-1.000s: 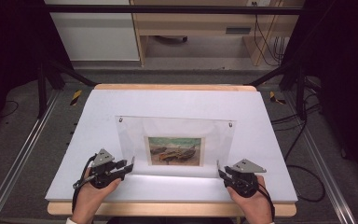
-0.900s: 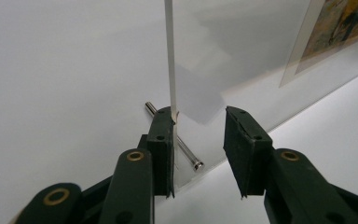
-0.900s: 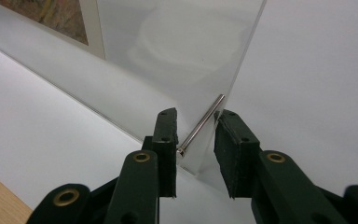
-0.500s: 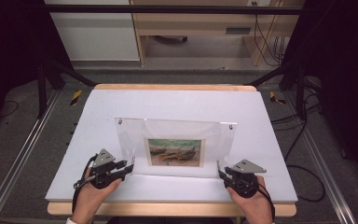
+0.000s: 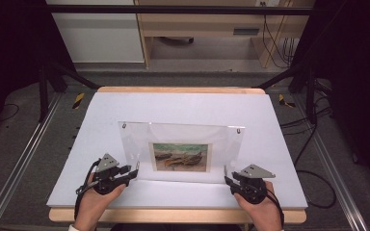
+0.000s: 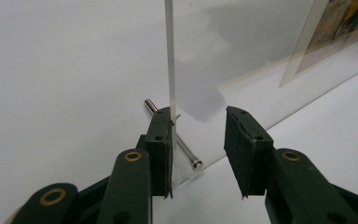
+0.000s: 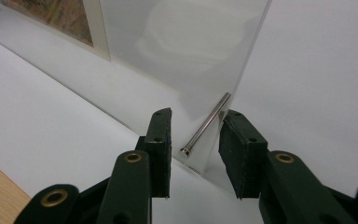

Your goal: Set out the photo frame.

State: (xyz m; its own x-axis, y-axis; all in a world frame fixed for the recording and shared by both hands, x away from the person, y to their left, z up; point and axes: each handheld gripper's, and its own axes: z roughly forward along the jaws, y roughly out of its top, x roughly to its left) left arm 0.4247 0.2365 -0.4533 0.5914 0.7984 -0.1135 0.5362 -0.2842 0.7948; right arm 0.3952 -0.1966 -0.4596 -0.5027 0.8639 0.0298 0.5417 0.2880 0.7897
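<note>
From the high view, a clear acrylic picture frame [image 5: 180, 147] stands tilted on the white tabletop [image 5: 183, 108], a landscape print [image 5: 180, 157] low in its middle. The left gripper [image 5: 134, 173] sits at the frame's lower left corner and the right gripper [image 5: 227, 181] at its lower right corner, each held in a hand at the near edge.

In the left gripper view, the jaws stand apart; the acrylic sheet's edge [image 6: 169, 60] rises against the inner face of the left jaw, well clear of the right jaw. A metal standoff pin [image 6: 173, 135] crosses the corner just behind.

In the right gripper view, the jaws are parted around the frame's corner [image 7: 200, 161], with a second metal pin [image 7: 206, 123] between them; neither jaw visibly presses the sheet.
</note>
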